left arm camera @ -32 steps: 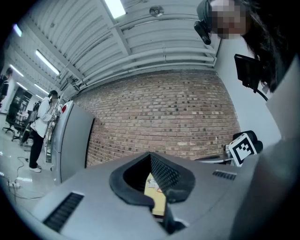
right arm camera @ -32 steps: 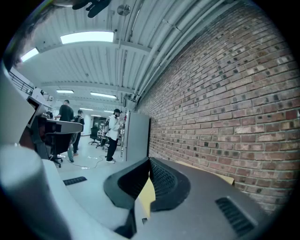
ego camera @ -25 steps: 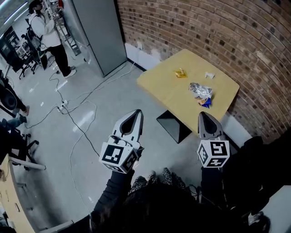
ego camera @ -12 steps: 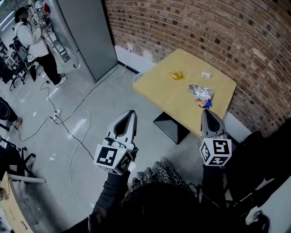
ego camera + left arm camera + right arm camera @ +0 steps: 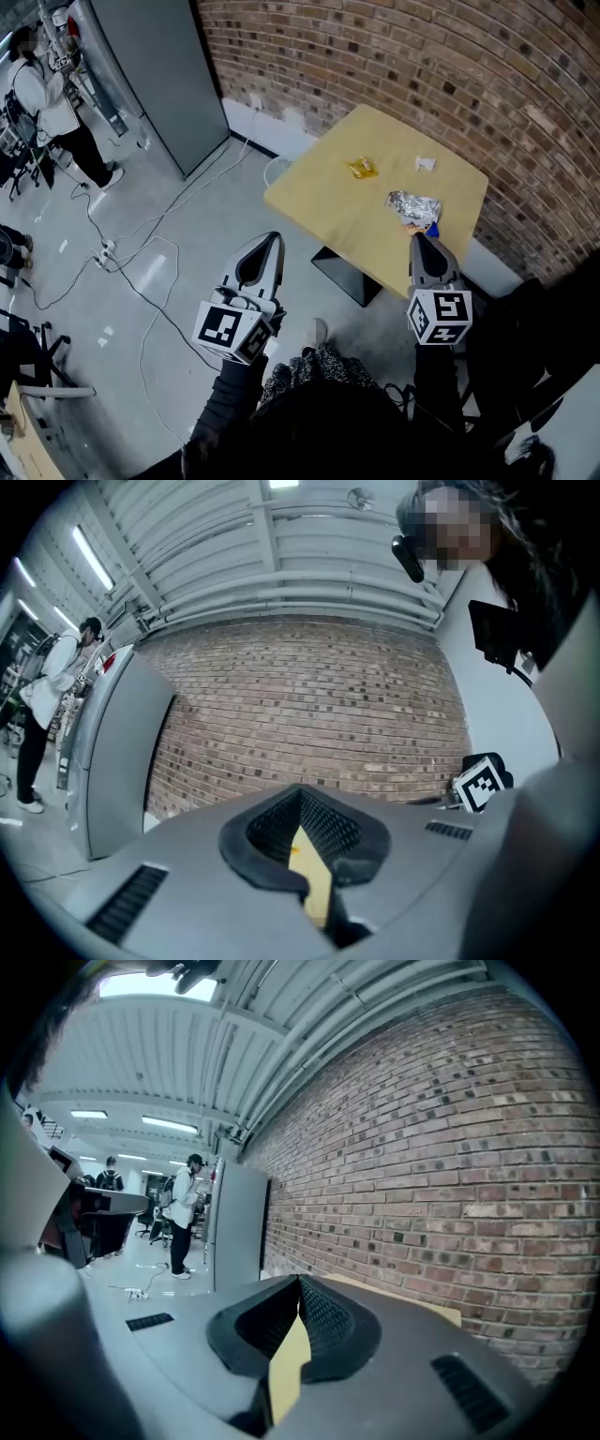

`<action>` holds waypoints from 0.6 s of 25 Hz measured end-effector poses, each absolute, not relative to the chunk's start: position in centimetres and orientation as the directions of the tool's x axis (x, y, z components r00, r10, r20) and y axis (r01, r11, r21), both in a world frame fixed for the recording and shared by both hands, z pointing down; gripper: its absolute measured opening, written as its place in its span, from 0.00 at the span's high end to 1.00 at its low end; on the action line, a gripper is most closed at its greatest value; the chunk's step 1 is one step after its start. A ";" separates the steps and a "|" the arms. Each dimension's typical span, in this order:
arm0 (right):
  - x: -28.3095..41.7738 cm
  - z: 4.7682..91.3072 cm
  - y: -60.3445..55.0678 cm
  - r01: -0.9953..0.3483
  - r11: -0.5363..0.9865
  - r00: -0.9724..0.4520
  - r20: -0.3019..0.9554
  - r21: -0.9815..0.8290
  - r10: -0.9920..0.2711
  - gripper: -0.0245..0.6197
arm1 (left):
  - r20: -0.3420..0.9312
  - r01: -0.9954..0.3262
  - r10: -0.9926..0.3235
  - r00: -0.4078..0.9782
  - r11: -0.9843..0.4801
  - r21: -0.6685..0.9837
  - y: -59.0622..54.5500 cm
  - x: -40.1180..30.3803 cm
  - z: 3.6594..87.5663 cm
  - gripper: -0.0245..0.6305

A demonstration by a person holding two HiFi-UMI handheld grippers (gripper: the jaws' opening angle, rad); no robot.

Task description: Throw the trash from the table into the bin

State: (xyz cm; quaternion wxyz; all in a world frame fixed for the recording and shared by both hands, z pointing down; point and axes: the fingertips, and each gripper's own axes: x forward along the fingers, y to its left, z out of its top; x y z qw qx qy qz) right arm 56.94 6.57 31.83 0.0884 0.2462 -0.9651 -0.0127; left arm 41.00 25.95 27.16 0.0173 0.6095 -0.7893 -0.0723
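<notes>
A square yellow table (image 5: 319,202) stands against the brick wall. On it lie a yellow wrapper (image 5: 361,168), a small white scrap (image 5: 426,164), and a crumpled silver foil bag (image 5: 413,203) with a blue piece (image 5: 427,226) beside it. My right gripper (image 5: 415,238) is shut and empty, its tip just short of the table's near edge, close to the foil bag. My left gripper (image 5: 273,239) is also shut and empty, over the floor to the left of the table. In each gripper view the jaws meet at the tip, left gripper (image 5: 300,794) and right gripper (image 5: 299,1283). No bin shows.
A tall grey cabinet (image 5: 141,75) stands at the back left, with a person (image 5: 52,117) beyond it. Cables (image 5: 141,253) trail over the grey floor. The table's black base (image 5: 342,264) sits under it. Dark bulky things (image 5: 534,319) crowd the right side.
Both grippers have come closer to the table; the right tip now nearly reaches its near edge. The table and cabinet sit further left in the head view. Both jaws stay shut.
</notes>
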 end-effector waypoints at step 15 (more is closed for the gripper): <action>51.7 34.0 -1.4 -0.548 0.836 -0.807 0.235 0.042 -0.541 0.95 | -0.022 -0.975 -0.988 -0.154 0.148 0.167 15.1 34.2 27.8 0.95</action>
